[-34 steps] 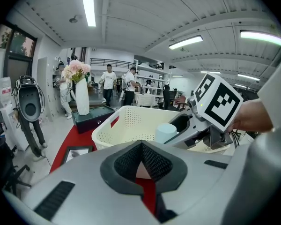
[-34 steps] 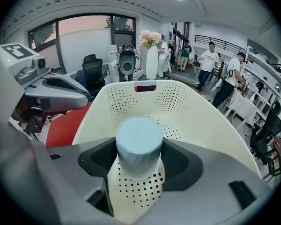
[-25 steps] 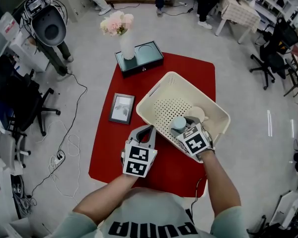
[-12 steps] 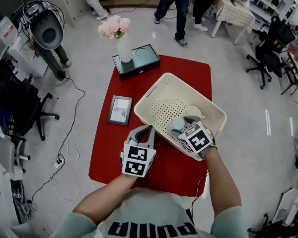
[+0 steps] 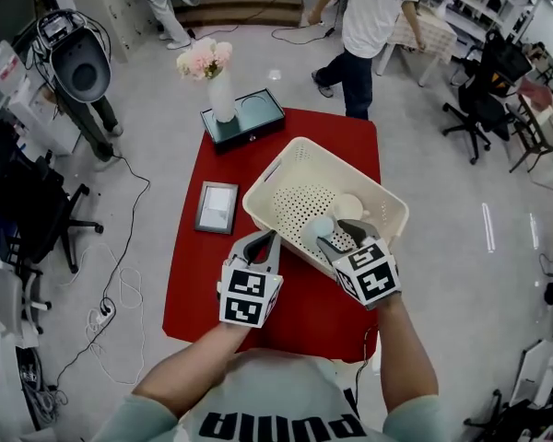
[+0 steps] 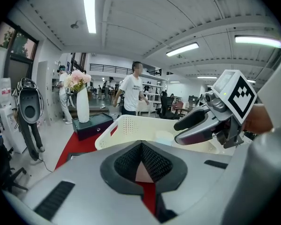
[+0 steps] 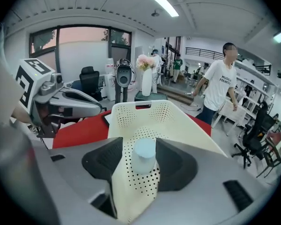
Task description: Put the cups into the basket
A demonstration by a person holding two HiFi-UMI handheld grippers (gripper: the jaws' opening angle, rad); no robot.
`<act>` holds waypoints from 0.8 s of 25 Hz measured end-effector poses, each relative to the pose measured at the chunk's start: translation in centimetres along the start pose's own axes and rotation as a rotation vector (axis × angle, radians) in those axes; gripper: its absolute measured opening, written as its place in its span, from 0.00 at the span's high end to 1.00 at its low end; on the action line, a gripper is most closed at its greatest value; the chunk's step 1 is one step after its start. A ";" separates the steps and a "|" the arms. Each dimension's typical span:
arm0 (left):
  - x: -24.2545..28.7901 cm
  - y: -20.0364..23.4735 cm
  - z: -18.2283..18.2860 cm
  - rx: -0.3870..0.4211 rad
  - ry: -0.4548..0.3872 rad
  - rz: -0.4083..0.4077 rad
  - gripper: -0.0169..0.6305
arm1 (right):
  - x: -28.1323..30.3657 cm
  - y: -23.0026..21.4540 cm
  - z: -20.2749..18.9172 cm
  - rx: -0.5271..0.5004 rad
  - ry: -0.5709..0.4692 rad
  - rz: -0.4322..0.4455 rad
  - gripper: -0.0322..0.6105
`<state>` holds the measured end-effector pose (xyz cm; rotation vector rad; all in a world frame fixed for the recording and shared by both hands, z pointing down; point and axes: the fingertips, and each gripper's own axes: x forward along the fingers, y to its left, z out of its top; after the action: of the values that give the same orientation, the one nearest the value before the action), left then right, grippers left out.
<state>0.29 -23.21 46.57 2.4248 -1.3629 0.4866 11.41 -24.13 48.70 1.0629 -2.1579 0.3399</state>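
Note:
A cream perforated basket [image 5: 286, 168] stands on the red table [image 5: 203, 284]. Inside it are a pale blue cup [image 5: 314, 231], upside down on the floor, and a cream cup [image 5: 350, 207] behind it. My right gripper [image 5: 341, 238] hovers over the basket's near rim. Its jaws have just been closing but stand open, framing the blue cup [image 7: 144, 154] below without touching it. My left gripper [image 5: 264, 243] hangs left of the basket, outside its near wall, shut and empty. In the left gripper view the basket [image 6: 131, 125] lies ahead of the left gripper [image 6: 141, 146].
A white vase of pink flowers [image 5: 219, 95] and a dark box [image 5: 253, 116] sit at the table's far end. A picture frame [image 5: 217, 207] lies left of the basket. A person in a white shirt [image 5: 373, 26] walks just beyond the table. Office chairs stand around.
My right gripper has lifted out of the basket and drawn back toward me, leaving the blue cup on the basket floor. The person beyond the table has come closer.

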 end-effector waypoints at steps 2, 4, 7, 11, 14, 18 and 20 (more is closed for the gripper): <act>-0.5 -0.1 0.2 0.001 -0.010 -0.004 0.97 | -1.0 0.7 0.4 0.026 -0.039 -0.033 0.67; -1.0 -0.2 0.2 0.007 -0.020 -0.008 0.97 | -2.0 1.5 0.6 0.053 -0.075 -0.067 0.75; -1.8 -0.4 0.0 0.015 -0.031 -0.011 0.97 | -3.3 2.6 0.9 0.106 -0.128 -0.118 0.87; -3.2 -0.5 0.0 0.022 -0.047 -0.016 0.97 | -5.1 4.1 1.3 0.175 -0.193 -0.175 0.91; -4.3 -0.7 0.0 0.022 -0.058 -0.022 0.97 | -6.2 4.9 0.9 0.230 -0.226 -0.207 0.93; -5.8 -0.8 -0.2 0.028 -0.069 -0.033 0.97 | -7.1 6.4 -0.1 0.276 -0.240 -0.232 0.93; -6.6 -0.9 -0.4 0.034 -0.075 -0.037 0.97 | -7.4 7.5 -0.5 0.290 -0.245 -0.235 0.93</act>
<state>-2.20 -17.65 43.91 2.5145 -1.3475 0.4167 8.93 -14.78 44.51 1.5777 -2.2079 0.4405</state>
